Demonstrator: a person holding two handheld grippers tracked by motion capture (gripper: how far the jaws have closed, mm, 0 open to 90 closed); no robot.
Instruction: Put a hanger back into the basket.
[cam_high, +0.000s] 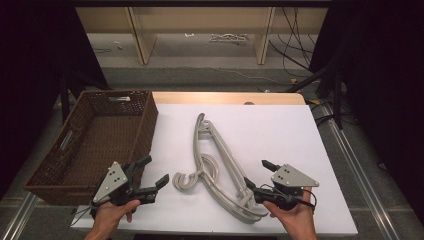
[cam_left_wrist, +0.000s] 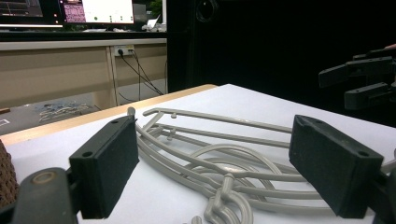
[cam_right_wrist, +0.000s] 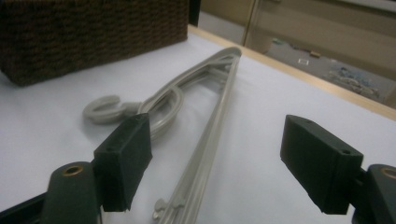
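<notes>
A stack of grey plastic clothes hangers (cam_high: 215, 165) lies on the white table (cam_high: 280, 130), hooks toward the near left. My left gripper (cam_high: 155, 171) is open near the front edge, just left of the hooks. In the left gripper view its jaws (cam_left_wrist: 219, 163) stand wide apart, with the hangers (cam_left_wrist: 224, 122) on the table beyond them. My right gripper (cam_high: 256, 176) is open at the hangers' near right end. In the right gripper view the straight bar of a hanger (cam_right_wrist: 212, 135) runs between its jaws (cam_right_wrist: 222, 161), and neither pad touches it.
A brown wicker basket (cam_high: 100, 135) stands at the table's left side, close behind the left gripper, and appears as a dark woven wall (cam_right_wrist: 93, 32) in the right gripper view. Beyond the table's wooden far edge (cam_high: 225, 97) are the floor, desk legs and cables.
</notes>
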